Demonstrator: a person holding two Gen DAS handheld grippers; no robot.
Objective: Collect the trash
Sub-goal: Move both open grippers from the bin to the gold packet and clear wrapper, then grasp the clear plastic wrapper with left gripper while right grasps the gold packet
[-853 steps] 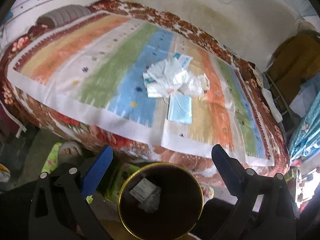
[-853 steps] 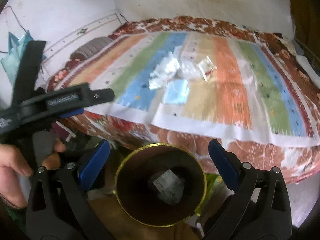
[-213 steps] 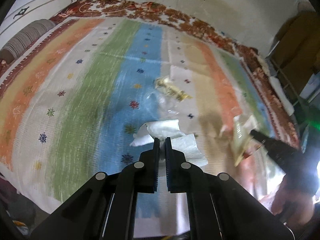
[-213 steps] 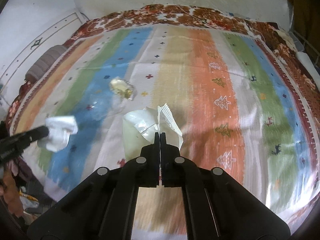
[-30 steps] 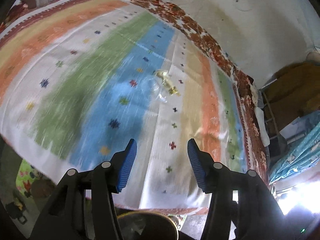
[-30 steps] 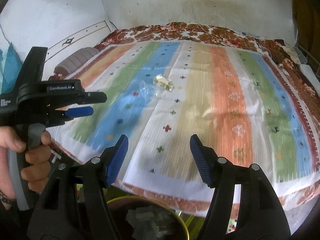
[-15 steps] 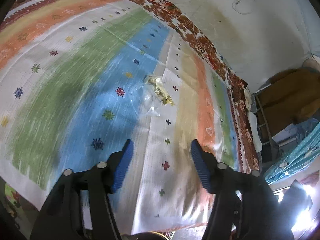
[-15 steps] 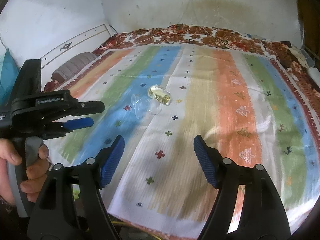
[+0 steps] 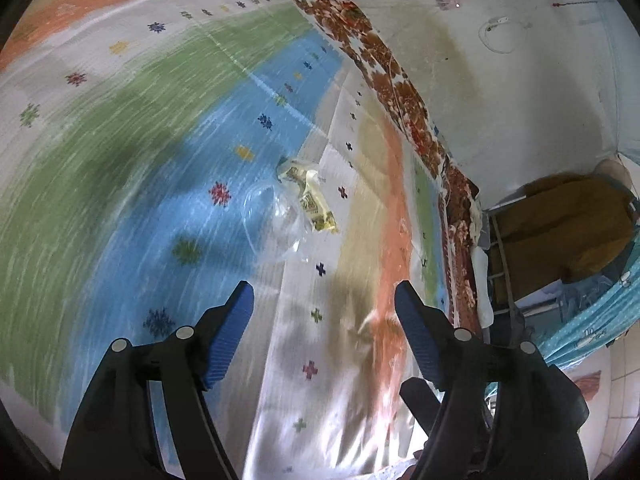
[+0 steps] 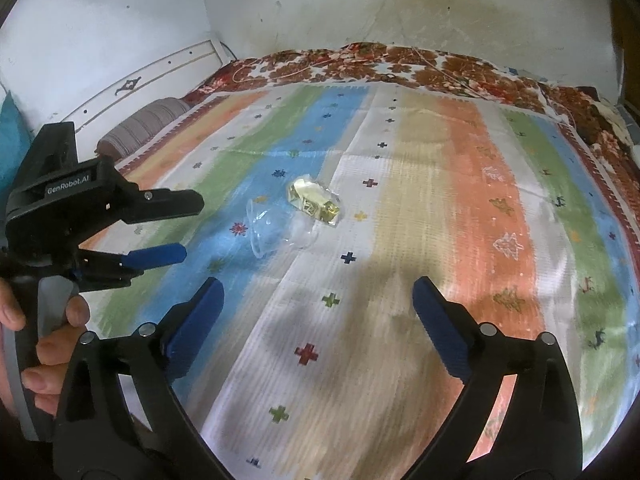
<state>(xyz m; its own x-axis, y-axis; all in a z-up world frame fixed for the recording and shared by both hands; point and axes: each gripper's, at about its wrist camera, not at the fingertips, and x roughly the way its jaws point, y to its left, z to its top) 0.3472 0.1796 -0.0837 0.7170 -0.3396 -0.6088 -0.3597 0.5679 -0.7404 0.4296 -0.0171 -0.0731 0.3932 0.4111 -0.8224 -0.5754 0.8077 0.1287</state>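
Observation:
Two pieces of trash lie together on the striped bedspread: a clear plastic cup (image 9: pixel 276 224) (image 10: pixel 276 232) on its side and a yellow-gold wrapper (image 9: pixel 310 196) (image 10: pixel 316 200) just beyond it. My left gripper (image 9: pixel 324 292) hovers short of the cup, its jaws opening with nothing between them; it also shows from the side in the right wrist view (image 10: pixel 188 228), held by a hand (image 10: pixel 48 344). My right gripper (image 10: pixel 316 292) is nearer the bed's front, jaws opening wide and empty, both items ahead of it.
The striped bedspread (image 10: pixel 440 240) covers a bed with a floral red blanket (image 10: pixel 360 64) at the wall side and a grey bolster pillow (image 10: pixel 144 128) at left. A brown garment on a rack (image 9: pixel 568 224) stands off the bed's right end.
Both grippers moved forward and down over the bed toward the cup and wrapper, which now look larger. Both pairs of jaws spread wider. The bin has dropped out of view below.

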